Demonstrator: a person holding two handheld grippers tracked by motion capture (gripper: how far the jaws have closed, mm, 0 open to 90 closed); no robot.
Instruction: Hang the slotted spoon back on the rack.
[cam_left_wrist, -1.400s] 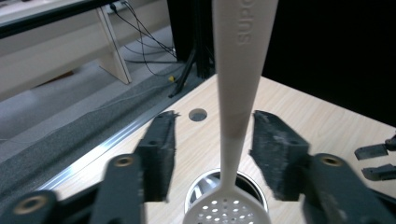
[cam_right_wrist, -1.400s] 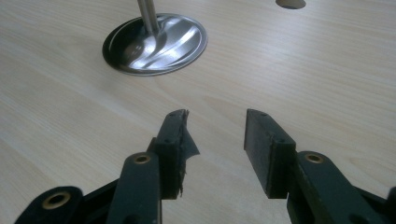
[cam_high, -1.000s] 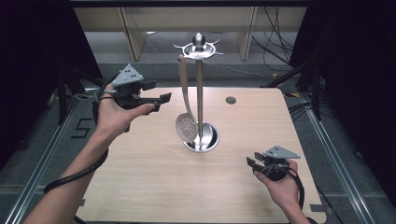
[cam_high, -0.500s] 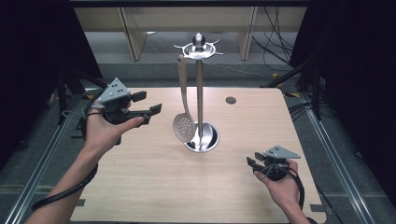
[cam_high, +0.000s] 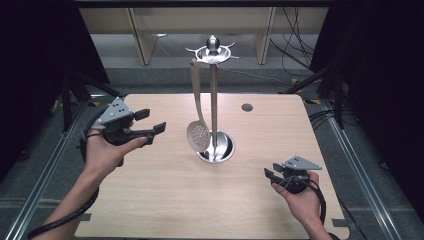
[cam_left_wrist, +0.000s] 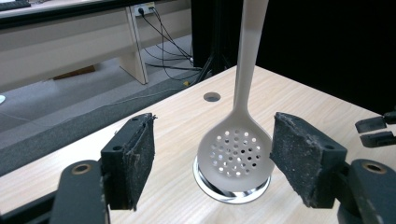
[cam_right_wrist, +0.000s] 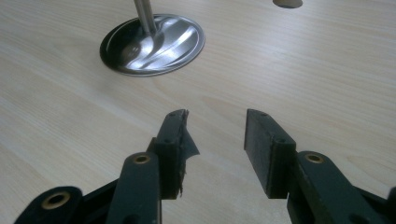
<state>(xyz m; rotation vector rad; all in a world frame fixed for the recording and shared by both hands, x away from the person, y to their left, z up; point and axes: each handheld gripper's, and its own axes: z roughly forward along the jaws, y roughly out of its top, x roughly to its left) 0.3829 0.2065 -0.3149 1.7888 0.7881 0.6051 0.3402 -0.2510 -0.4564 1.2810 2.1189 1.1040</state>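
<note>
Left gripper (cam_high: 150, 124) hangs wide open left of the slotted spoon (cam_high: 198, 136) hanging on the utensil stand (cam_high: 215, 90), right gripper (cam_high: 270, 176) sits part-open, empty.

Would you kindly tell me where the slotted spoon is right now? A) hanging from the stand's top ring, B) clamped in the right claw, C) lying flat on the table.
A: the slotted spoon hangs by its handle from the stand, its bowl above the table, with both claws apart from it.
</note>
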